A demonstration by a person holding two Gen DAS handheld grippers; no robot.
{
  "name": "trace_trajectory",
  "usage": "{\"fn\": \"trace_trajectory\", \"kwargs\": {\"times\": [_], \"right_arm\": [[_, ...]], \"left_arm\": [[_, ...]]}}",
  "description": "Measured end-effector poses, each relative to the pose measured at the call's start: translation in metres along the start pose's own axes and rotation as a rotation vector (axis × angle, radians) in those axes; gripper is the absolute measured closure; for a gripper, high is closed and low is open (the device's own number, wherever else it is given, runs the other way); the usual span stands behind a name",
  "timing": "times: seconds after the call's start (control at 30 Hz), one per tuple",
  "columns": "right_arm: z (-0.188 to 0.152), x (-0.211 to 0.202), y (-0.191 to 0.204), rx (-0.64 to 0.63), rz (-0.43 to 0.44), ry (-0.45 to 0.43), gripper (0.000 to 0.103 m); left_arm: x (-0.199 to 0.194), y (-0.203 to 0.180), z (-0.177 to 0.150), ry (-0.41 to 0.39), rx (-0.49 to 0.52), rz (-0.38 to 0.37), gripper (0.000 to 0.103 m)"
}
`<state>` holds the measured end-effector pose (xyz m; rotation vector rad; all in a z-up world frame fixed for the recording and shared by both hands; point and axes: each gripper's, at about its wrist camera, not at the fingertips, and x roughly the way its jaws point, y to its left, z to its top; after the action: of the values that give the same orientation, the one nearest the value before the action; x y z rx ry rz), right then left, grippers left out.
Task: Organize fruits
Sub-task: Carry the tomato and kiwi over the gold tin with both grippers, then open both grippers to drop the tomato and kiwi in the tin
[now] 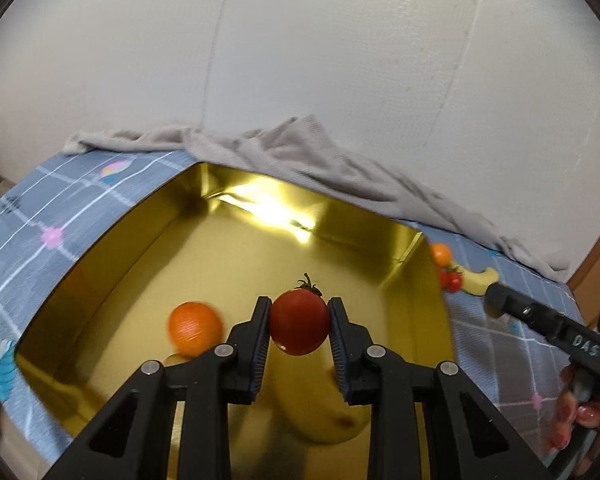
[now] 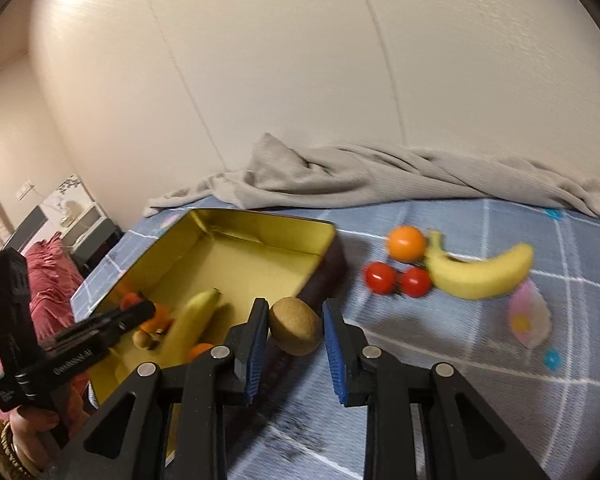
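The left gripper [image 1: 299, 330] sits nearest its camera, clamped on a red tomato [image 1: 299, 322] with a dark green stalk, held above the inside of the gold tin [image 1: 416, 252]. The right gripper [image 2: 296, 330] has a brown kiwi [image 2: 296, 331] between its blue pads; the left pad touches the fruit, while a thin gap shows at the right pad, so I cannot tell whether the hold is firm. The kiwi hangs just over the tin's near corner.

The sorting looks roughly half done. In the tin already lie a banana [image 2: 192, 326], an orange [image 1: 196, 328] and some smaller pieces too blurred to name. Outside it, on the blue checked bedsheet [image 2: 460, 400], a second orange [image 2: 406, 243], two tomatoes [image 2: 398, 279] and another banana [image 2: 482, 276] lie close together, well apart from the tin. Those four, plus the two held fruits, seem left to place.

The tin is shallow, rectangular, mirror-bright inside and dark outside.
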<state>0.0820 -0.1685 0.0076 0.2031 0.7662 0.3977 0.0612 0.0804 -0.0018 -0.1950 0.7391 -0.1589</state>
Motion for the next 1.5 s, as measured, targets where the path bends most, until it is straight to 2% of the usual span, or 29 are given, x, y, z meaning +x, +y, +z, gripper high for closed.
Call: {"fn": "trace_trajectory", "kwargs": {"times": [0.27,0.6,1.03,1.27,1.5], "right_arm": [[-0.001,0.02,0.034,-0.085,0.037,0.018,0.075],[-0.004,0.046,0.051,-0.157,0.027,0.068,0.075],[-0.009,0.069,0.058,-0.208,-0.013,0.143,0.075],[-0.009,0.072,0.056,-0.216,-0.05,0.128,0.075],[-0.001,0.059,0.049,-0.171,-0.031,0.073,0.074]], "left_arm": [[0.007,0.021,-0.013,0.061,-0.003,0.073,0.074],[0.013,0.016,-0.026,0.117,0.031,0.09,0.074],[0.015,0.012,-0.032,0.126,0.082,0.127,0.074],[0.014,0.012,-0.033,0.123,0.084,0.127,0.074],[0.011,0.014,-0.032,0.11,0.075,0.128,0.073]]}}
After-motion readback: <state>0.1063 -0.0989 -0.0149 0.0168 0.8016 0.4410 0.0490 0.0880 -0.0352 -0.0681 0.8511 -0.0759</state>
